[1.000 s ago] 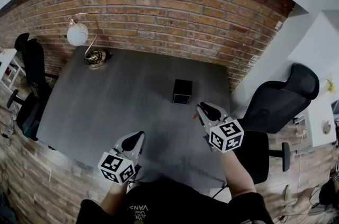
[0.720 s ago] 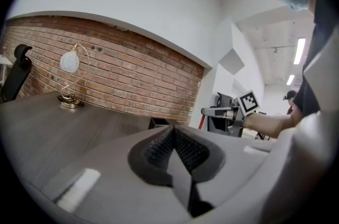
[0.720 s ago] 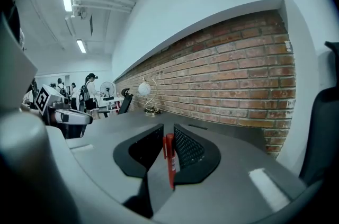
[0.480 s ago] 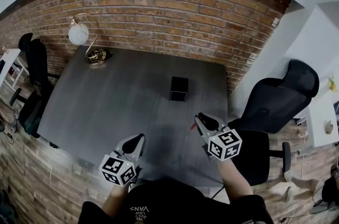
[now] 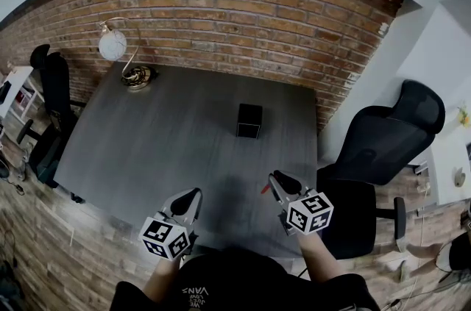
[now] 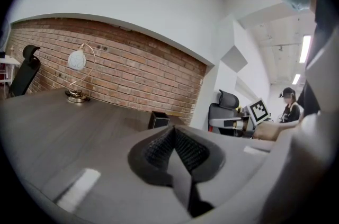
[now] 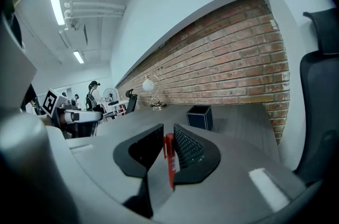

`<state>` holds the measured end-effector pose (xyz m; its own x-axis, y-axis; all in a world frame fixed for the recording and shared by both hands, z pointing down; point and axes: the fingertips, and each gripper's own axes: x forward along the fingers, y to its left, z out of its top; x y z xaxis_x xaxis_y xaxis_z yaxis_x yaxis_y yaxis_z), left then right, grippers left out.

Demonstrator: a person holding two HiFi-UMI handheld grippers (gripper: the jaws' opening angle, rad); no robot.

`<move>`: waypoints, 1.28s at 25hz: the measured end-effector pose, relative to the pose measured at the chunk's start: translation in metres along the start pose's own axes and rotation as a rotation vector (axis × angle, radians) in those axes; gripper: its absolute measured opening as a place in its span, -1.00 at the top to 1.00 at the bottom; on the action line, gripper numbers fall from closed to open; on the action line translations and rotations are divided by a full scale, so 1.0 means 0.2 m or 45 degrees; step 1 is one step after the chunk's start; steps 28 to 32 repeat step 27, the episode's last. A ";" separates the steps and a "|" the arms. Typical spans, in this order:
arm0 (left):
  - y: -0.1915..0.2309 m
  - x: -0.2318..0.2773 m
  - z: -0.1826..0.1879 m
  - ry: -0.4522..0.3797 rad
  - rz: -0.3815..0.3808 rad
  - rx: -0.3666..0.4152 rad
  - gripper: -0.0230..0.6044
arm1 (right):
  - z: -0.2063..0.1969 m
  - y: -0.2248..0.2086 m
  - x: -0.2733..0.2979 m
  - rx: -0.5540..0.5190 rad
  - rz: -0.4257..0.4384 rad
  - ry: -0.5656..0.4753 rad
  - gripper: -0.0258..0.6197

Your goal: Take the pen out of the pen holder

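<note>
The black square pen holder (image 5: 249, 120) stands on the dark grey table (image 5: 162, 133), toward its right side; it also shows in the left gripper view (image 6: 158, 120) and the right gripper view (image 7: 199, 117). My right gripper (image 5: 274, 181) hovers over the table's near edge, well short of the holder. It is shut on a red pen (image 7: 169, 157), whose tip pokes out to the left (image 5: 265, 189). The pen stands upright between the pads in the right gripper view. My left gripper (image 5: 193, 196) hangs at the near edge, jaws shut together and empty (image 6: 174, 133).
A globe lamp on a brass base (image 5: 118, 52) stands at the table's far left corner by the brick wall. A black office chair (image 5: 383, 148) sits to the right of the table, another (image 5: 48, 89) to the left. People stand in the far background (image 7: 94, 95).
My right gripper has drawn back from the pen holder toward the table's near edge and sunk, the red pen still in it. The left gripper has shifted only slightly.
</note>
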<state>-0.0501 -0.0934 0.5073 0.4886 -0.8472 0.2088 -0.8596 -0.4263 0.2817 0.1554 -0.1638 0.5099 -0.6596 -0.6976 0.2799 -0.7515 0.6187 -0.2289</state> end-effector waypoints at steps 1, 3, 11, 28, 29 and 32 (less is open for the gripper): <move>0.00 -0.01 -0.01 0.002 0.002 -0.001 0.76 | -0.02 0.01 -0.01 0.008 0.001 0.002 0.73; -0.01 -0.01 -0.02 0.006 0.005 -0.005 0.76 | -0.05 0.02 -0.03 0.023 0.003 0.008 0.73; -0.04 -0.04 -0.08 0.021 0.007 -0.018 0.76 | -0.15 0.07 -0.09 0.073 0.018 0.038 0.73; -0.07 -0.08 -0.12 0.027 0.009 -0.030 0.76 | -0.16 0.10 -0.14 0.087 0.008 0.017 0.73; -0.07 -0.08 -0.12 0.027 0.009 -0.030 0.76 | -0.16 0.10 -0.14 0.087 0.008 0.017 0.73; -0.07 -0.08 -0.12 0.027 0.009 -0.030 0.76 | -0.16 0.10 -0.14 0.087 0.008 0.017 0.73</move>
